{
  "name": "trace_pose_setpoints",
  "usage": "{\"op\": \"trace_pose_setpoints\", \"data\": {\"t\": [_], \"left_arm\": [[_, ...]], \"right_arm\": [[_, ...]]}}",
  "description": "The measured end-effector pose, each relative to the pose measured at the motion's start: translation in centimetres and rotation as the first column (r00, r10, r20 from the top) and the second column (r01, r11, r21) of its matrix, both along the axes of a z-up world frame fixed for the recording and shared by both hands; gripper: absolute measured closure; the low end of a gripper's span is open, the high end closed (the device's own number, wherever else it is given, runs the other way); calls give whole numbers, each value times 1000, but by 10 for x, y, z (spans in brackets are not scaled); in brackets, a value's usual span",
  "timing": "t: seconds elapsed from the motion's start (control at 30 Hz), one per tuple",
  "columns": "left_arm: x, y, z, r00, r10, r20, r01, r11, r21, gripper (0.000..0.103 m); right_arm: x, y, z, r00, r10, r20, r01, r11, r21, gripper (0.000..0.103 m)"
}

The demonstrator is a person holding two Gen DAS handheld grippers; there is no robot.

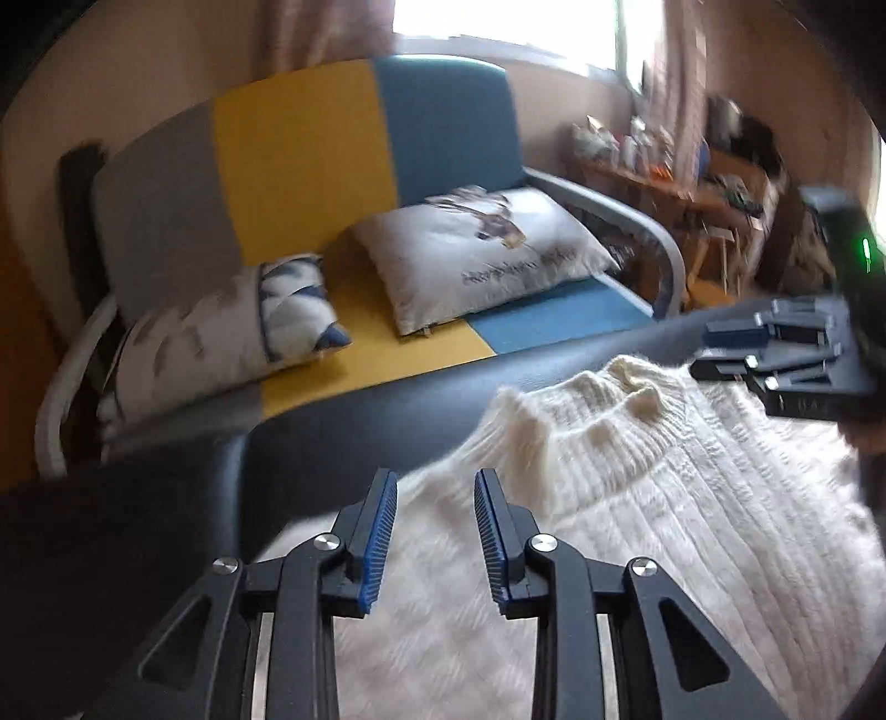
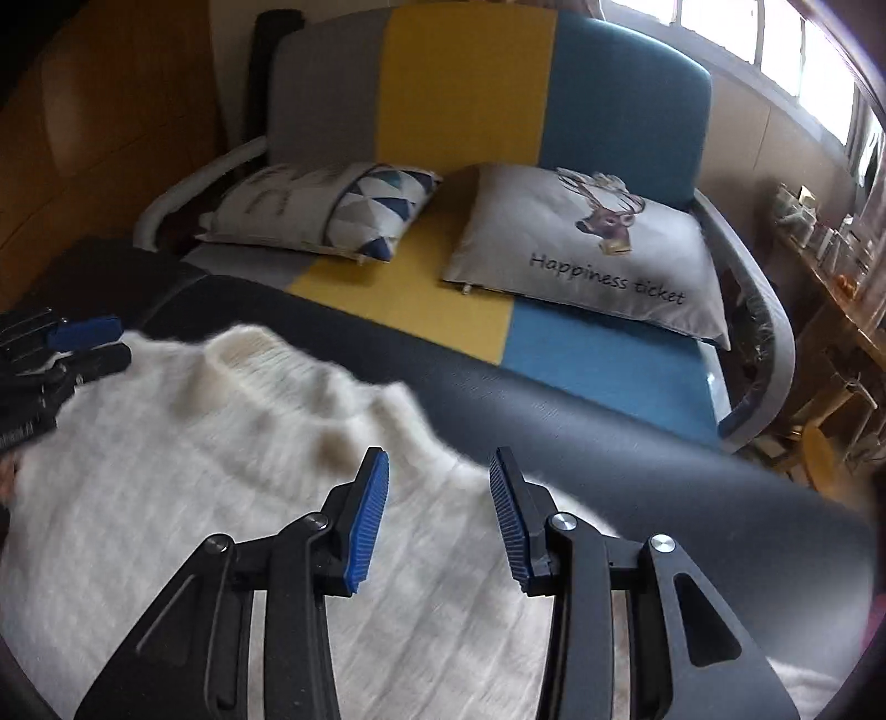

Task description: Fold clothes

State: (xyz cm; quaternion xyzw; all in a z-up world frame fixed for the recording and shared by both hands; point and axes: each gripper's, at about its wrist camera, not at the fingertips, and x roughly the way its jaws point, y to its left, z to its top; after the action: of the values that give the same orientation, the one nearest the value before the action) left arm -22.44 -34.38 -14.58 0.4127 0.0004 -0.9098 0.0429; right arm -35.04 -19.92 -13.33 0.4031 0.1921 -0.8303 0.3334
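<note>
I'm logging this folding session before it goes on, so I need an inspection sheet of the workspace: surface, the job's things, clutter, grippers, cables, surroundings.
Surface: dark padded table, mostly bare beyond the garment.
Job's things: one white knit sweater lying spread flat, collar toward the sofa.
Clutter: nothing seen on the table.
Grippers: left gripper open over the sweater's left shoulder edge; right gripper open over the right shoulder edge; neither holds anything.
Cables: nothing seen.
Surroundings: grey, yellow and blue sofa behind the table with a deer-print pillow and a triangle-print pillow; cluttered wooden shelf to the right; bright window.
</note>
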Motion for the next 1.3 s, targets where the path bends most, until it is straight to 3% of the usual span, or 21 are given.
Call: {"op": "trace_pose_setpoints", "data": {"t": [0.17,0.23,0.3,0.43,0.5,0.6,0.8,0.93,1.03,1.1,1.2,1.27,1.3], "left_arm": [[-25,11,-21,999,-16,43,18,998,-52,75],[-35,15,-29,998,-21,61,26,997,-72,75],[-37,13,-32,998,-16,66,20,998,-53,75],[-37,4,-36,998,2,68,-4,1000,20,72],[-35,1,-37,998,27,63,-30,998,54,72],[-33,0,-37,997,63,51,-67,994,82,72],[-22,-2,-21,999,32,-24,-29,991,133,72],[-21,6,-8,998,-32,-62,38,996,84,73],[-31,17,-11,996,-88,-24,89,996,22,73],[-41,19,-22,996,-86,27,86,996,-10,74],[-47,16,-33,996,-70,59,69,998,12,73],[-46,12,-35,997,-48,55,46,998,33,71],[-45,10,-36,998,-35,54,33,999,41,71]], "right_arm": [[9,-27,-13,984,176,-4,-176,984,35,64],[9,-37,-21,980,200,-19,-198,977,74,65],[3,-44,-32,984,175,-23,-171,977,127,65],[-9,-35,-34,991,133,33,-135,989,56,71],[-12,-25,-34,996,88,5,-88,994,60,73],[-22,-11,-42,1000,15,25,-15,1000,5,62],[-12,-9,-22,999,38,13,-37,998,-56,59],[-5,-7,-5,997,41,-61,-41,999,-1,59],[-8,-12,-14,995,61,-84,-53,994,97,59],[-11,-16,-21,995,73,-75,-65,992,106,59],[-11,-26,-32,990,121,-70,-113,988,106,60],[-14,-27,-38,988,76,-133,-56,987,151,50],[-17,-23,-39,992,43,-121,-28,992,127,45]]}}
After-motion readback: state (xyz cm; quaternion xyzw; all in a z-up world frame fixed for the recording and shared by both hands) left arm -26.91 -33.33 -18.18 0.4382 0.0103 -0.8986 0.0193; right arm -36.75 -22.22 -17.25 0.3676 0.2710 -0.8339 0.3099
